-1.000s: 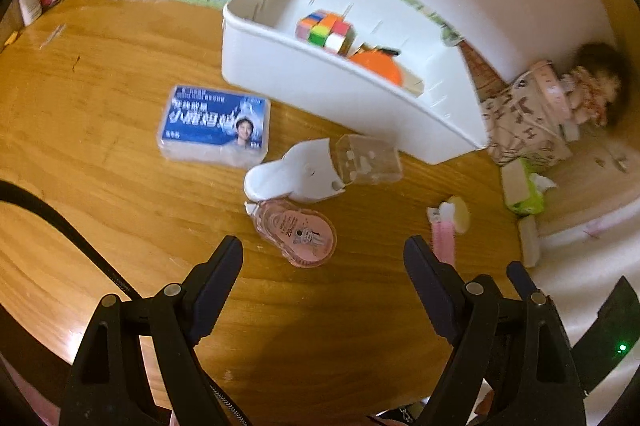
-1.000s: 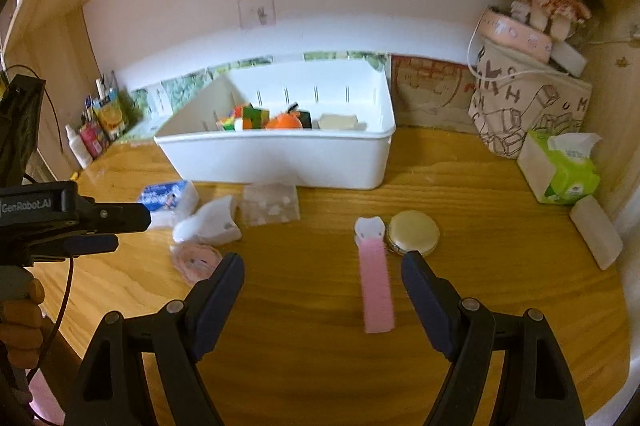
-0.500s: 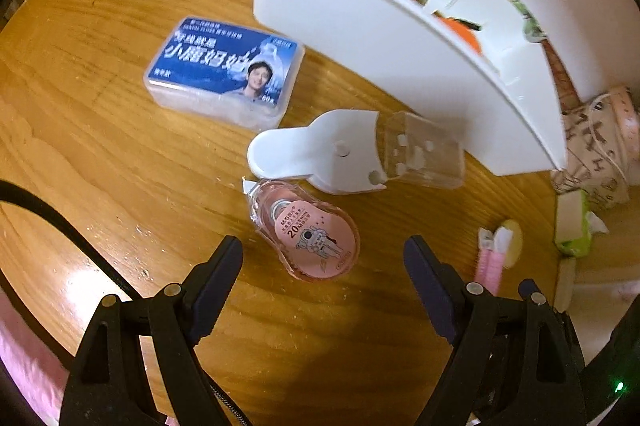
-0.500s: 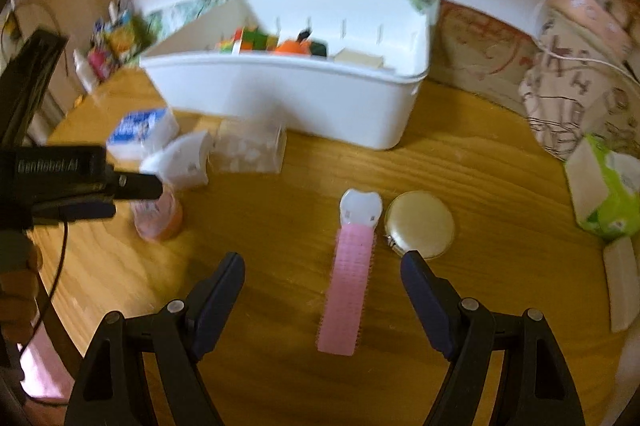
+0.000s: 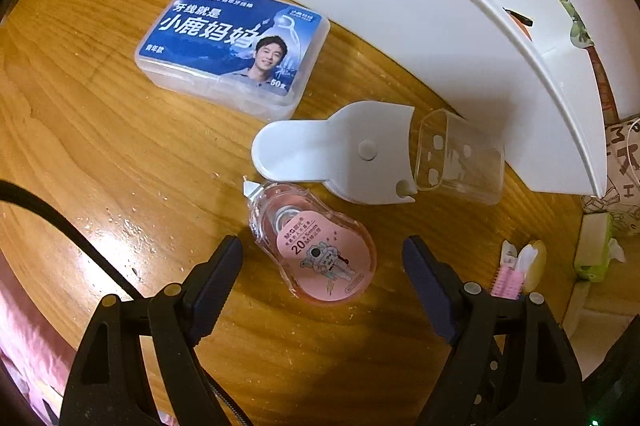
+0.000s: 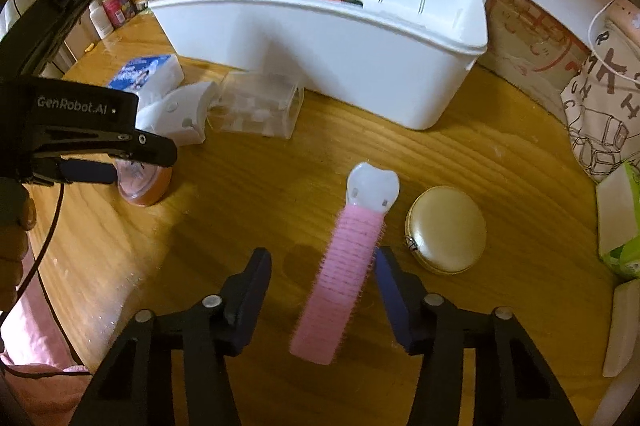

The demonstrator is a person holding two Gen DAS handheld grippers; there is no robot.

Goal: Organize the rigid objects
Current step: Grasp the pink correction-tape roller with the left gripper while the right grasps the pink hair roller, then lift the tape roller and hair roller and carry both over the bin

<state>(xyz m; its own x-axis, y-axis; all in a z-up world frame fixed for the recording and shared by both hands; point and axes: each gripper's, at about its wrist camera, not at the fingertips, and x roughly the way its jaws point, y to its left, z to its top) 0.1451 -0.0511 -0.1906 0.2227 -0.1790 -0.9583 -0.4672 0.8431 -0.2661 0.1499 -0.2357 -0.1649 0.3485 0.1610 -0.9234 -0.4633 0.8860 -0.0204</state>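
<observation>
on the wooden table [image 6: 500, 166], the pink roller clip [image 6: 340, 266] lies lengthwise between the closing jaws of the right gripper [image 6: 322, 266], white tip toward the white bin [image 6: 360, 66]; its right pad touches the bristles, the left stands apart. the left gripper [image 5: 322, 260], closing too, straddles the tape dispenser [image 5: 316, 246] without touching it. bare wood lies beside both.

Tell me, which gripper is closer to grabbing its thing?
Probably the right gripper. Its jaws are closing around the pink hair roller, one pad almost touching. The left gripper is also closing, but stands wider around the pink correction tape.
</observation>
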